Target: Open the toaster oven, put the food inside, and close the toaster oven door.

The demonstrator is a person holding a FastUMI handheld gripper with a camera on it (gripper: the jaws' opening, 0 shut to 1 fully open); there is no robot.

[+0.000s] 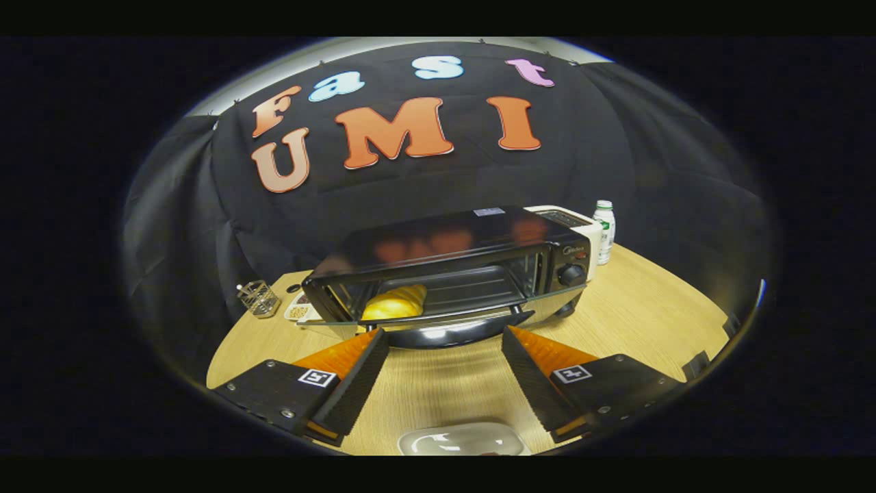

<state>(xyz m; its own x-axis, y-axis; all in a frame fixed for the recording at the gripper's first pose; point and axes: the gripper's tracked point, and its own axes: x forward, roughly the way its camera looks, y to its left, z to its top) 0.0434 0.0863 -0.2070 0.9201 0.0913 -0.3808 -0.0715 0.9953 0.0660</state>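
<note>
Bread loaf [395, 302] sits inside the toaster oven [452, 274] on its left side, glass door [438, 316] hanging down open with its handle [448, 333] just ahead of the gripper [445, 342], whose jaws are spread wide and empty. Step looks like door closing: get one finger [356, 373] under the handle, lift in an arc, push near the middle so the oven doesn't slide on the wooden table [657, 301].

Black toaster oven [452, 274] with glossy top, golden-yellow bread [395, 302] inside, light wood-grain table [643, 301], gripper [443, 373] fingers [356, 373] black with ribbed pads, orange backs, black-and-white square markers, white bottle [604, 231] with green label, white plate [465, 441].
</note>
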